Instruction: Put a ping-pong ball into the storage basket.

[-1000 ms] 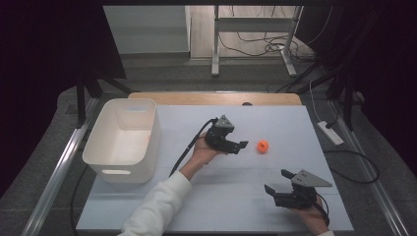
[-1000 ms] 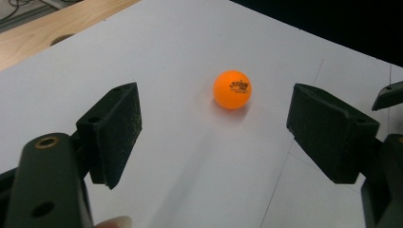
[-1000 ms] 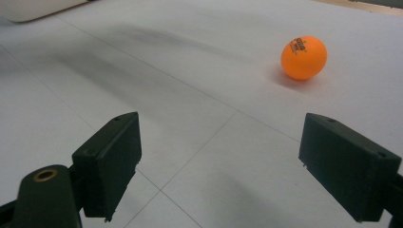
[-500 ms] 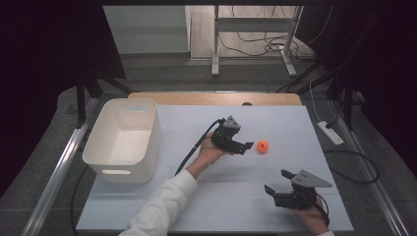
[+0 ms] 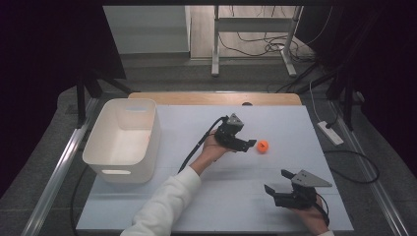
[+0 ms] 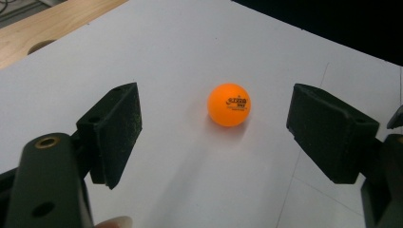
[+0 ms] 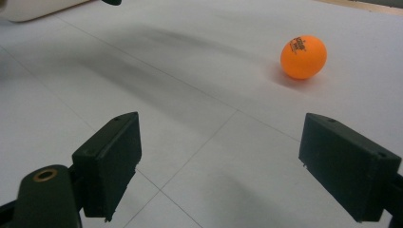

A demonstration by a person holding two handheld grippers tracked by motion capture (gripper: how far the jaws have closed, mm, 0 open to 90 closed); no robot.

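Left gripper, at the centre of the high view, points its wide-open jaws at the orange ball (black print on its side), which lies just beyond the tips on the white table, untouched. Right gripper, at the lower right, rests well apart from the ball, jaws spread and empty.
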